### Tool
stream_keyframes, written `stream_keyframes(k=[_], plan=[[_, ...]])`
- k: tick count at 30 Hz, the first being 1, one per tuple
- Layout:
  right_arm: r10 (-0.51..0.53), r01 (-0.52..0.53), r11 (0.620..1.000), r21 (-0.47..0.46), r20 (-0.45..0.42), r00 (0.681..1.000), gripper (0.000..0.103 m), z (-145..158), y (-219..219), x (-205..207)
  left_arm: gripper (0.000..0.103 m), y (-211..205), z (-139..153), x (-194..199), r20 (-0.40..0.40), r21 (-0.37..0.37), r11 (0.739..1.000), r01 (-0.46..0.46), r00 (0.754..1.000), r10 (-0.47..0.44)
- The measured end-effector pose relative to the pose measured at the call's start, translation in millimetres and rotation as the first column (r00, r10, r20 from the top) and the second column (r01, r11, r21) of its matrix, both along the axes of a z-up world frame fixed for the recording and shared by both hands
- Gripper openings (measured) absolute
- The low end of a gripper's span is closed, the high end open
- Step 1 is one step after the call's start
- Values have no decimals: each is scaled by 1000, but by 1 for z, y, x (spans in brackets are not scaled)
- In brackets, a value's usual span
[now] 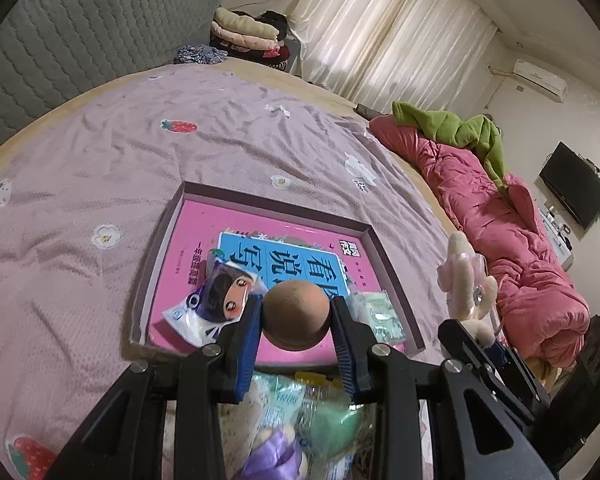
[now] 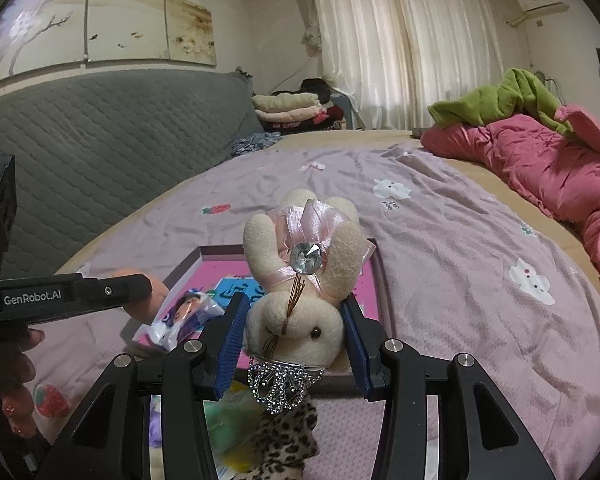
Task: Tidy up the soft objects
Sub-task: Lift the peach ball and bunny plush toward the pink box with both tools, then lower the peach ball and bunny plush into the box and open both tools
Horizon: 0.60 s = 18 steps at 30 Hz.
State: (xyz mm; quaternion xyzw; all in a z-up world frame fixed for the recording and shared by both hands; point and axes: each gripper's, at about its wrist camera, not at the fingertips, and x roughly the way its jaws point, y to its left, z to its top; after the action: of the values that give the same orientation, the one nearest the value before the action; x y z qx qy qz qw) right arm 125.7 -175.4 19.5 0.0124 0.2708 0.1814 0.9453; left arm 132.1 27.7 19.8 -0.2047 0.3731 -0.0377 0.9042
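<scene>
My left gripper (image 1: 297,312) is shut on a brown soft ball (image 1: 296,314), held above the near part of a shallow box (image 1: 160,248) with a pink book inside. A small packet with a cartoon face (image 1: 216,304) and a pale green packet (image 1: 378,314) lie in the box. My right gripper (image 2: 296,320) is shut on a cream plush bunny (image 2: 300,280) with a pink ribbon and a gem, head toward the camera. The same bunny (image 1: 466,280) shows at the right of the left wrist view. The brown ball (image 2: 156,292) peeks out behind the left gripper's arm.
The box (image 2: 384,280) rests on a lilac bedsheet (image 1: 100,168). A red quilt (image 1: 520,240) with a green garment (image 1: 456,124) lies along the right. Several soft items, green and purple, sit below the grippers (image 1: 300,420). A leopard-print piece (image 2: 288,440) lies under the bunny. A hand (image 2: 16,380) holds the left gripper.
</scene>
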Motion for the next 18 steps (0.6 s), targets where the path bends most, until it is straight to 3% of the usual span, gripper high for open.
stream_keyframes(k=[18], plan=[[-15,15,1000,-26,15,1000,48,-3,5,19,35,-14,-23,44,-75,16,999,52,996,-51]])
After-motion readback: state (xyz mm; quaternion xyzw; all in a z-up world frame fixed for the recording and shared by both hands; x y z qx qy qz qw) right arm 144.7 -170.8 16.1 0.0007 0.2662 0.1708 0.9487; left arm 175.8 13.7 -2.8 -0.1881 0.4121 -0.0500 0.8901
